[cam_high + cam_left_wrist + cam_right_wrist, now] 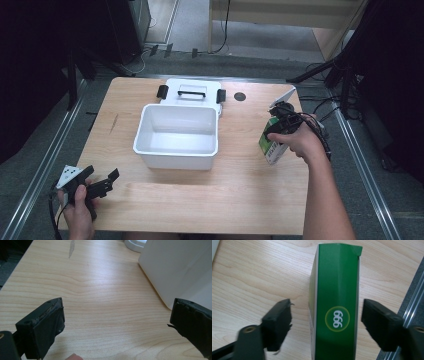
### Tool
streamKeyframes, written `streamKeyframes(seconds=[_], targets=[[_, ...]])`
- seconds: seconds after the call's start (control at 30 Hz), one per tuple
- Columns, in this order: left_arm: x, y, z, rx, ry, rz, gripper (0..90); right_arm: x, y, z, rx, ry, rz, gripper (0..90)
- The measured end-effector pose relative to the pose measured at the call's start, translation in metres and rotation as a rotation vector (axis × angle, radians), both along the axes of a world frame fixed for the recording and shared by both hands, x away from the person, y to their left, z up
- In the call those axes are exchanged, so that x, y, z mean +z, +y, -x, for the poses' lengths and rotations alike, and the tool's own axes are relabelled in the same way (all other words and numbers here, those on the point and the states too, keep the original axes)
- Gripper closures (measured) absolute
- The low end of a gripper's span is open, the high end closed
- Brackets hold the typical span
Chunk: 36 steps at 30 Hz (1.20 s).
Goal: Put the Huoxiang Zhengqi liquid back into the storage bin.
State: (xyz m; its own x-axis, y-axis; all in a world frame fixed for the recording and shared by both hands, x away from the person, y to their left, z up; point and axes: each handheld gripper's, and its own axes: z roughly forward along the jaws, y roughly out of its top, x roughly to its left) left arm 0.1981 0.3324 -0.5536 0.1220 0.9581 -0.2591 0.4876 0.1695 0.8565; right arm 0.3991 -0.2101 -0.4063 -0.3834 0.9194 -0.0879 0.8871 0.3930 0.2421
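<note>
Wooden table (200, 200), right gripper (327, 322) straddling green box (337, 290); base cropped

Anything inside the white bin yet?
The white bin looks empty: bare white floor and walls. Its near wall hides a strip of the floor. Its lid lies behind it.

Wood-grain table (200, 200) (white plastic bin (177, 150))

High view looked forward and down over the whole worktop (200, 200). Left gripper view sat low, close, sharing the white bin (175, 267) at 12 o'clock; right gripper view looked down, close.
</note>
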Motion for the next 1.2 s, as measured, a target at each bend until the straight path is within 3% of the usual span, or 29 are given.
streamKeyframes(seconds=[0.17, 0.37, 0.47, 0.57, 0.8, 1.03, 1.2], targets=[[0.0, -0.001, 0.002, 0.002, -0.007, -0.02, 0.0, 0.0, -0.002, -0.003, -0.016, -0.008, -0.021, 39.6], [0.001, -0.001, 0.007, -0.001, -0.051, -0.038, 0.0, -0.004, -0.003, -0.007, -0.031, 0.018, -0.035, 46.3], [0.001, -0.004, 0.007, 0.0, -0.059, -0.058, 0.0, -0.004, -0.004, -0.008, -0.029, 0.009, -0.042, 55.9], [0.001, -0.004, 0.006, 0.007, -0.051, -0.057, 0.0, -0.003, -0.003, -0.007, 0.003, 0.011, -0.054, 63.2], [0.001, -0.005, 0.006, 0.005, -0.051, -0.062, 0.0, 0.0, 0.001, 0.0, 0.128, 0.018, -0.035, 64.5], [0.001, -0.004, 0.005, 0.002, -0.043, -0.058, 0.1, 0.011, 0.006, 0.009, 0.242, -0.033, -0.016, 64.6], [0.001, -0.004, 0.005, -0.002, -0.039, -0.052, 0.0, 0.024, 0.013, 0.014, 0.31, -0.057, -0.05, 64.7]])
